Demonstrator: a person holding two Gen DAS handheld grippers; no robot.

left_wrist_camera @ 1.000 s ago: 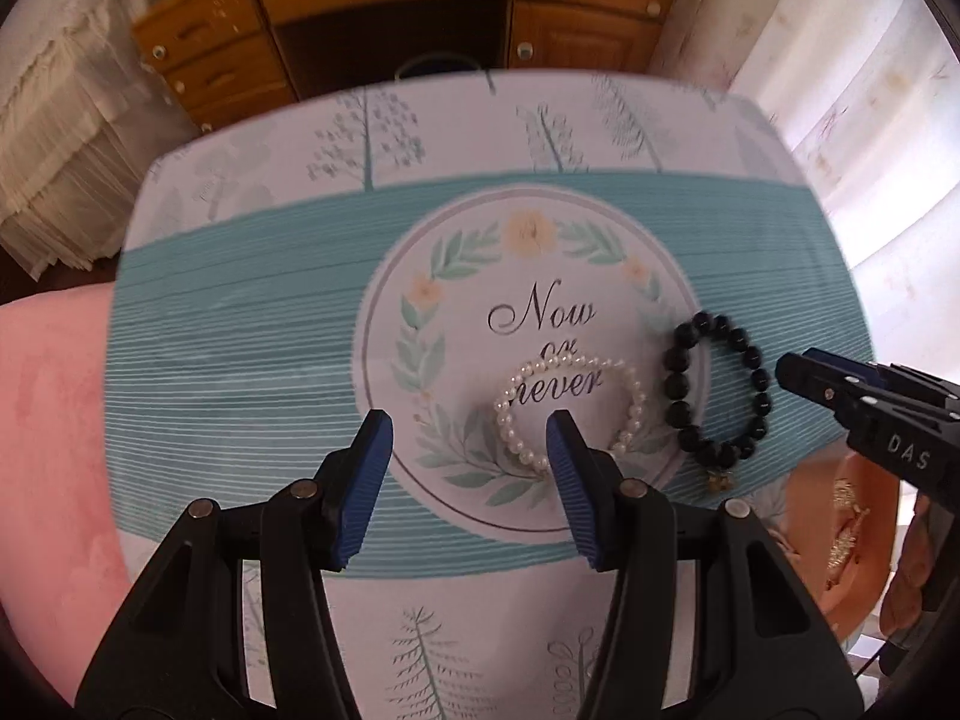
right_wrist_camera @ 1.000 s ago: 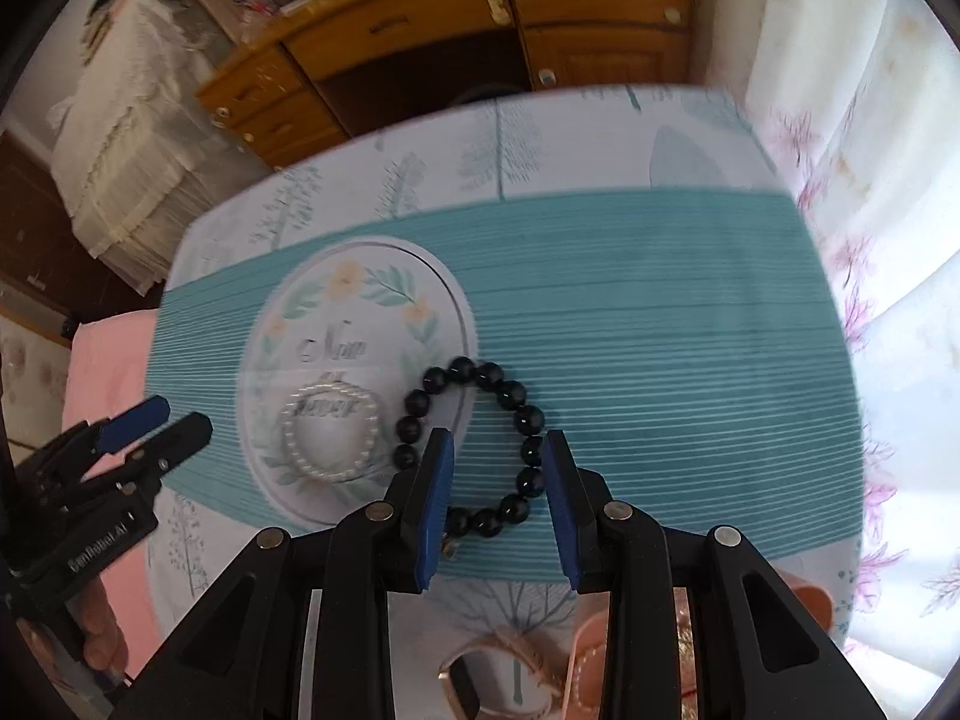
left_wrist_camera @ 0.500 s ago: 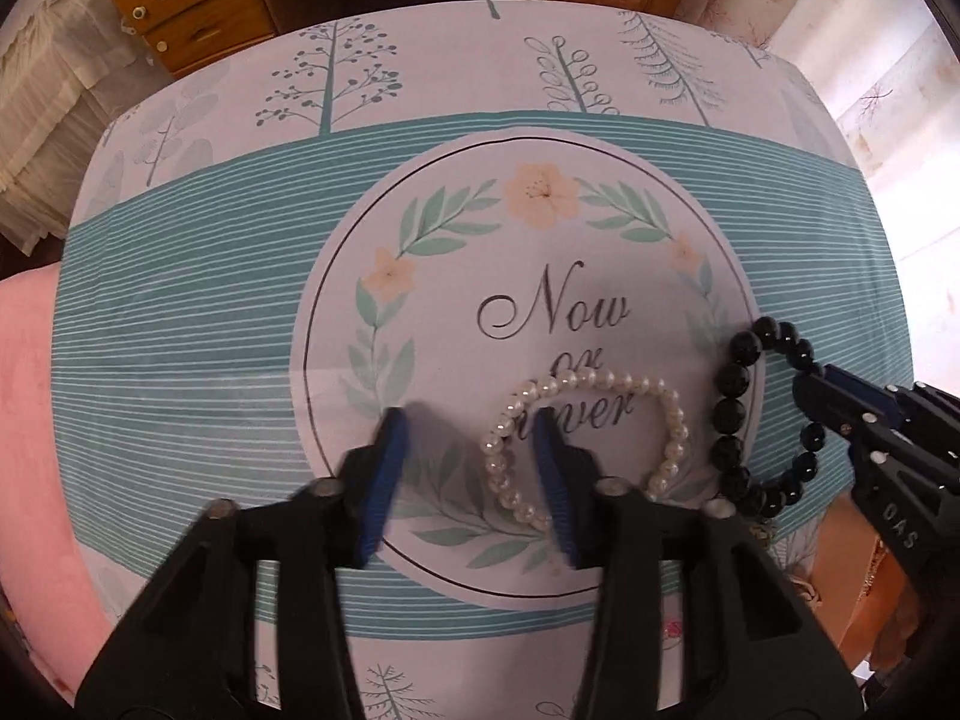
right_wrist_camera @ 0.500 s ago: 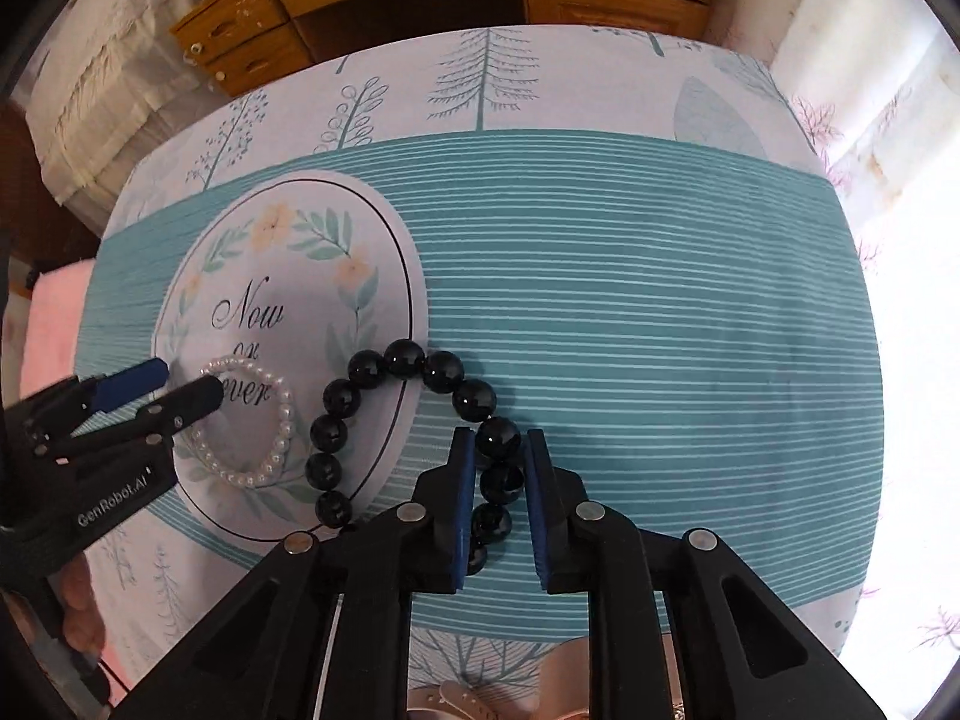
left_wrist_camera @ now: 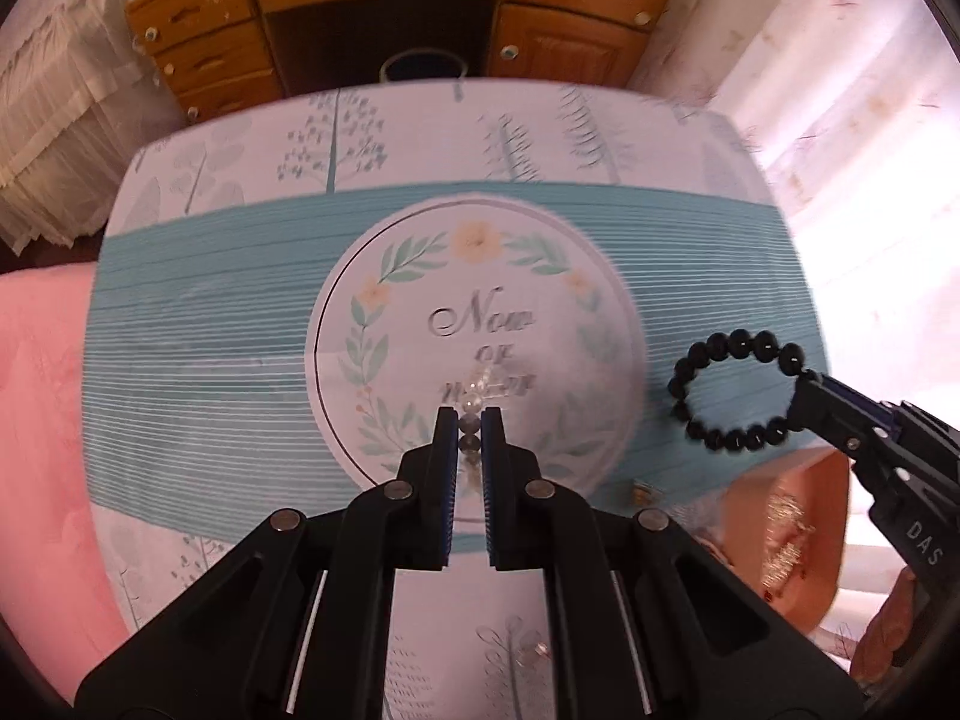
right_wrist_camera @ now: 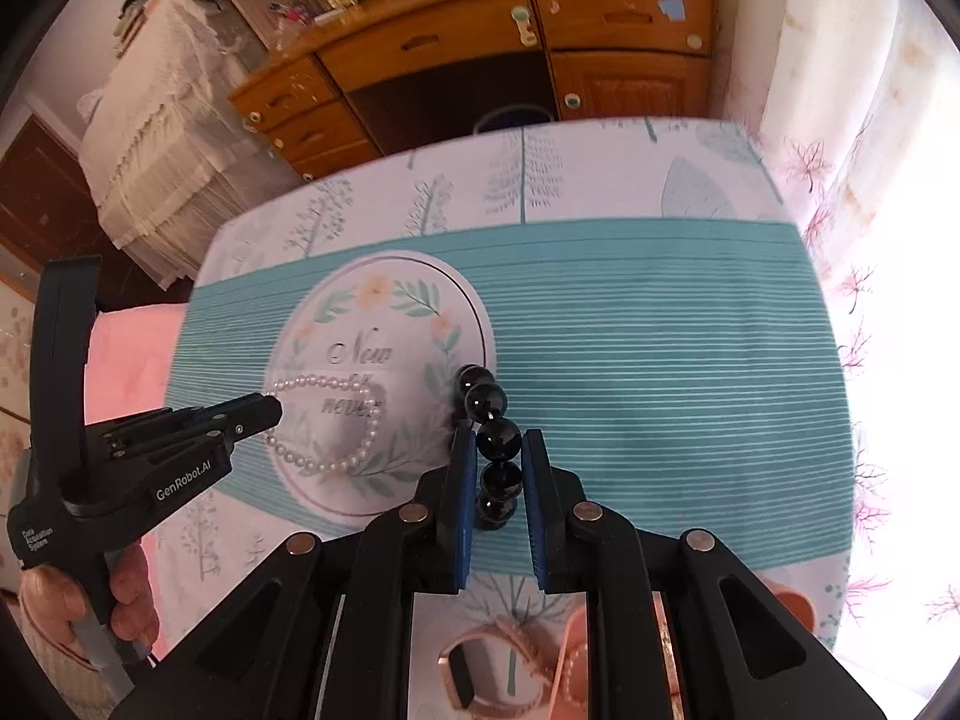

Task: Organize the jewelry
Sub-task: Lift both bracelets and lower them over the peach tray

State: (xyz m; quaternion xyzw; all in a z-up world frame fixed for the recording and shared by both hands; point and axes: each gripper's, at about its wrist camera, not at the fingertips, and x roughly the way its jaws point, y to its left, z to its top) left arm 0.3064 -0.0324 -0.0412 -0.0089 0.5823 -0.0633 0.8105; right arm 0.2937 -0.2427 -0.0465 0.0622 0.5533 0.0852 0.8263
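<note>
My left gripper is shut on the white pearl bracelet, which shows edge-on just past the pads. In the right wrist view the pearl bracelet hangs as a loop from the left gripper, above the round "Now or never" print. My right gripper is shut on the black bead bracelet, with big glossy beads between its blue pads. From the left wrist view the black bracelet hangs as a ring off the right gripper, clear of the cloth.
A teal striped tablecloth covers the table. A peach jewelry tray with gold pieces sits at the near right edge, and a rose-gold band lies below my right gripper. A wooden desk stands behind; pink bedding lies left.
Both grippers dropped onto the bracelets, closed on them, then rose. The pearl and black bracelets have left the cloth and now hang from the jaws.
</note>
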